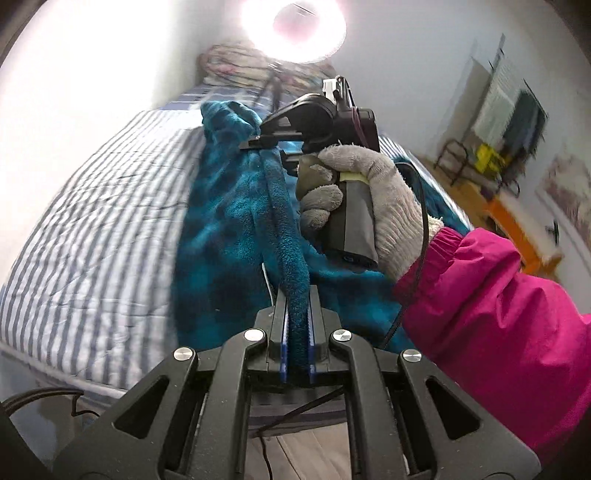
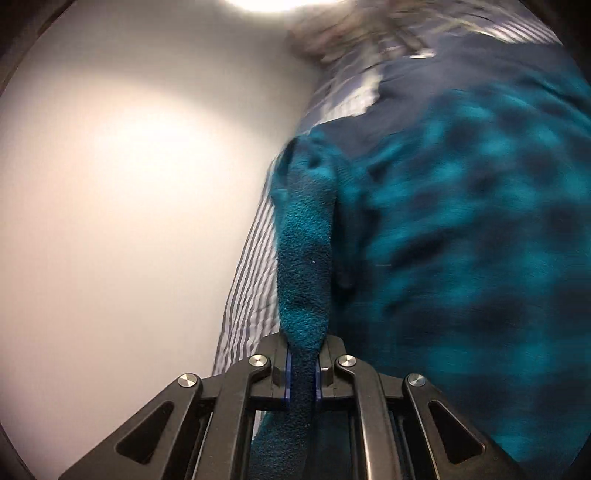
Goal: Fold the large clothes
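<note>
A large teal fleece garment [image 1: 236, 221] with dark blotches lies partly on a striped bed [image 1: 110, 206] and is lifted at one edge. My left gripper [image 1: 297, 325] is shut on a thick rolled edge of the garment. The right gripper [image 1: 258, 142] shows ahead in the left wrist view, held by a gloved hand [image 1: 384, 206], shut on the same edge farther up. In the right wrist view the right gripper [image 2: 303, 369] is shut on the teal edge, and the garment [image 2: 461, 221] hangs to the right.
A white wall [image 2: 129, 203] runs along the far side of the bed. A bright ring lamp [image 1: 295, 26] shines above bundled bedding [image 1: 236, 70]. An orange table [image 1: 517, 229], a chair [image 1: 454, 155] and wood floor [image 1: 295, 454] lie to the right and below.
</note>
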A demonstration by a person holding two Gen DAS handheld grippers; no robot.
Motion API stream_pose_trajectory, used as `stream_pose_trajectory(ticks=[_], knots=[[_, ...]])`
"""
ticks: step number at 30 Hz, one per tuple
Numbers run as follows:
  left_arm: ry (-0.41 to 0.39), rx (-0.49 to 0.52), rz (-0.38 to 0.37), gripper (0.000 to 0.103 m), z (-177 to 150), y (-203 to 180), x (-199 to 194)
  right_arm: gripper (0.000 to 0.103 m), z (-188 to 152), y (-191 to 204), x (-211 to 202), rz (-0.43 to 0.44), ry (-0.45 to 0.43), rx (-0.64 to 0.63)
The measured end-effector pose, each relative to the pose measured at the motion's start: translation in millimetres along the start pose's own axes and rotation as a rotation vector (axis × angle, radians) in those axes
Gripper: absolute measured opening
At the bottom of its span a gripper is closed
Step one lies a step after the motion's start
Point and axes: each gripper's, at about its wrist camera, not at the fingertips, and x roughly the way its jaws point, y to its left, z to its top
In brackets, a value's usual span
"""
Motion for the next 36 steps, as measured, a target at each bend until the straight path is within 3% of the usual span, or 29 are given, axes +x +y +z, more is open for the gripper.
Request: stream_pose_trajectory(ticks=[3, 7, 15, 17, 19, 23, 26, 31, 34, 36], knots=[[0.041, 0.038, -0.006, 0.005, -6.8, -14.8, 14.8, 0.006, -7.5, -43.7, -16.8, -0.018, -0.025, 0.103], [0.075, 0.065, -0.009, 0.005, -15.8, -28.0, 24.8, 0.006, -11.9, -73.7, -20.8, -0.082, -0.018, 0.148], [0.094, 0.044, -0.040, 0.005, -13.5, -30.1, 31.0, 0.007, -4.1, -50.2, -10.0, -0.203, 0.034, 0.017], [0.098, 0.041, -0.063, 0.006, -11.7, -31.8, 30.0, 0.026, -5.2, -50.2, -18.1, -0.216, 0.052, 0.002], [0.117, 0.044, -0.103, 0.012, -14.9, -33.9, 23.4, 0.038, -5.1, -45.7, -29.1, -0.224, 0.058, -0.010], [0.139, 0.036, -0.230, 0.014, -22.1, -33.0, -8.3, 0.040, -13.0, -29.0, -62.4, -0.260, 0.053, -0.076], [0.131, 0.074, -0.273, 0.017, -25.4, -29.2, -45.4, 0.040, -26.0, -13.7, -96.0, -0.298, 0.042, -0.134], [0.087, 0.068, -0.184, 0.017, -17.2, 12.1, -86.8, 0.038, -86.0, 20.8, -143.2, -0.357, 0.066, -0.262], [0.092, 0.043, -0.084, 0.017, -4.6, 40.8, -85.3, 0.036, -115.1, 31.8, -146.0, -0.340, 0.107, -0.292], [0.122, 0.012, -0.081, 0.017, 4.5, 55.8, -75.2, 0.036, -142.6, 33.8, -146.8, -0.342, 0.136, -0.294]])
